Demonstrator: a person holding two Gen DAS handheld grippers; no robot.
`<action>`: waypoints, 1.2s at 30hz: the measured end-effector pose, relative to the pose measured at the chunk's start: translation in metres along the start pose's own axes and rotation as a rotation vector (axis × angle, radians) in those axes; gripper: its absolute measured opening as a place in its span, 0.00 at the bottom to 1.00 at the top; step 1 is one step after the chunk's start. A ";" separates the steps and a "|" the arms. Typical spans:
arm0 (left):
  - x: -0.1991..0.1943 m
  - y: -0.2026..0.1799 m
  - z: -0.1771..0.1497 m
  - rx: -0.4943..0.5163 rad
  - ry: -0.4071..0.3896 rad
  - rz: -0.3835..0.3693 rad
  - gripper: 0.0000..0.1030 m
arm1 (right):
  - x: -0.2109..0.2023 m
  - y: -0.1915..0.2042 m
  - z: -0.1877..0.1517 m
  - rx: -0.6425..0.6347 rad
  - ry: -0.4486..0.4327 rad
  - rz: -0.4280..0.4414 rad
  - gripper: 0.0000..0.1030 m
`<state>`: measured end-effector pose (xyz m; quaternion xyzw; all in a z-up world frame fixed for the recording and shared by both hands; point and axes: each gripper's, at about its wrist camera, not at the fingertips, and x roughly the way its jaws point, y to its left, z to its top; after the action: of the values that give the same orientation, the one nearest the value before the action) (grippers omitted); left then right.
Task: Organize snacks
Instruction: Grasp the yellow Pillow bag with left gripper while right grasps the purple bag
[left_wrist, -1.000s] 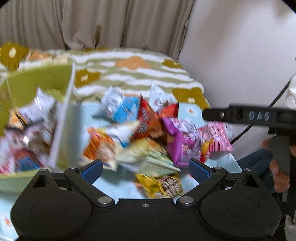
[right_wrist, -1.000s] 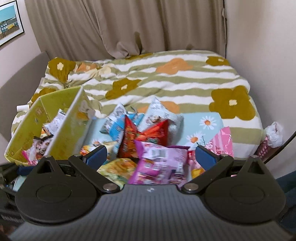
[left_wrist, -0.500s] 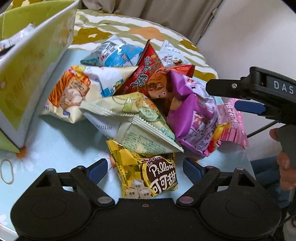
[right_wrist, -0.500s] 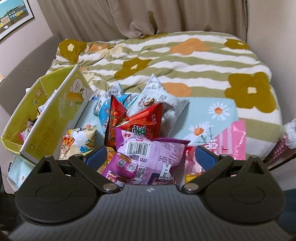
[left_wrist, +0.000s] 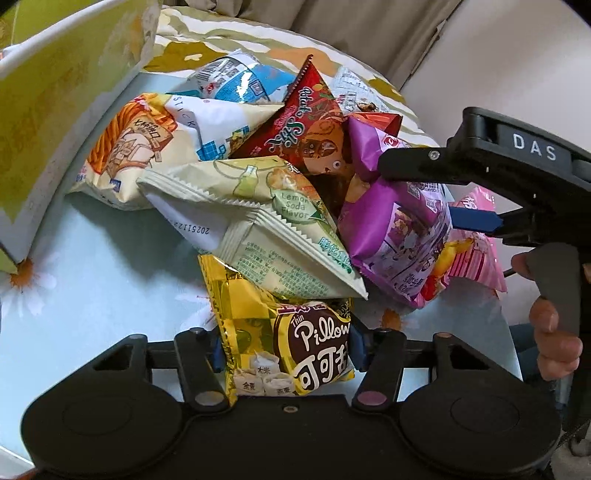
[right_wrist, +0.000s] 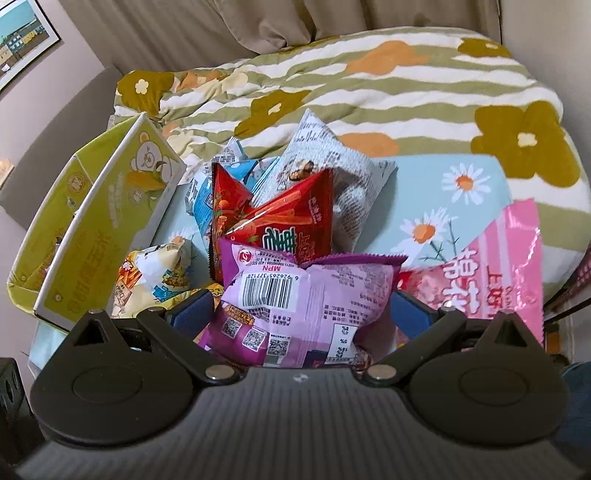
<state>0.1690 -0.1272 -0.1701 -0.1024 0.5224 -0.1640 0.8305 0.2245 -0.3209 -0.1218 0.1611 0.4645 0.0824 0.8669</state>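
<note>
My left gripper (left_wrist: 286, 349): jaws just closed in, pinching the gold packet (left_wrist: 280, 332), nearest.
My right gripper (right_wrist: 301, 308): jaws straddling the purple packet (right_wrist: 306, 299); grip unclear.

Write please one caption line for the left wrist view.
Left gripper closing on a gold Pillow snack pack at the pile's near edge, while the right gripper straddles a purple bag.

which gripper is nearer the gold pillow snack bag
Left. The left gripper has its jaws either side of the gold pillow bag, just closing onto it. The right gripper is further up the pile, straddling the purple bag.
</note>
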 end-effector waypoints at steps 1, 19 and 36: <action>0.002 -0.002 -0.001 -0.006 0.001 0.005 0.60 | 0.001 0.000 0.000 0.002 0.004 0.003 1.00; -0.039 0.016 -0.018 -0.064 -0.031 0.048 0.59 | 0.013 -0.001 -0.013 0.055 0.061 0.051 0.95; -0.121 0.013 -0.020 -0.060 -0.169 0.071 0.59 | -0.048 0.024 -0.021 -0.027 -0.033 0.021 0.84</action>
<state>0.1048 -0.0693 -0.0818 -0.1219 0.4584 -0.1095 0.8735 0.1806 -0.3083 -0.0861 0.1555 0.4471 0.0952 0.8757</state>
